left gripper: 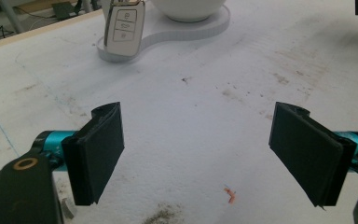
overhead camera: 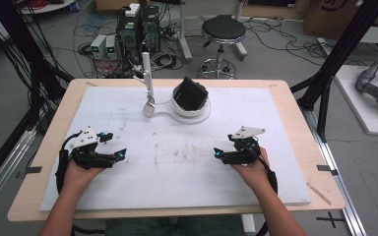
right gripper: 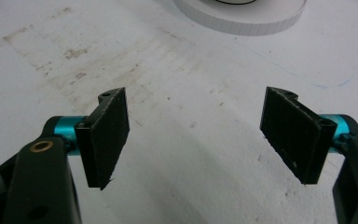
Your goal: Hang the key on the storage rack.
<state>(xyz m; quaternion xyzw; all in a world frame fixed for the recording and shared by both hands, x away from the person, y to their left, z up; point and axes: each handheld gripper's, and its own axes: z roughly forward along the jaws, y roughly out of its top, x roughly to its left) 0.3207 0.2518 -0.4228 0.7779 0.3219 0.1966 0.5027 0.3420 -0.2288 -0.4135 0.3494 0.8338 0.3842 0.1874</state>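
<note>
A white car key fob (overhead camera: 149, 108) (left gripper: 123, 28) hangs from a thin white stand (overhead camera: 147, 73) at the back of the white foam board (overhead camera: 177, 162). Beside it, a white bowl (overhead camera: 193, 109) (left gripper: 189, 9) holds a tilted black object (overhead camera: 192, 93); both stand on one flat white base (left gripper: 191, 32) (right gripper: 242, 18). My left gripper (overhead camera: 119, 156) (left gripper: 198, 154) rests low on the board's left side, open, with nothing between its pads. My right gripper (overhead camera: 218, 155) (right gripper: 196, 135) sits on the right side, also open on bare board. The two point toward each other.
The board lies on a wooden table (overhead camera: 54, 147). Smudges (overhead camera: 187, 155) mark the board's middle, and an orange scrap (left gripper: 230, 195) lies near my left gripper. Beyond the table are a stool (overhead camera: 223, 32), computers (overhead camera: 138, 29), cables and black frame posts (overhead camera: 334, 59).
</note>
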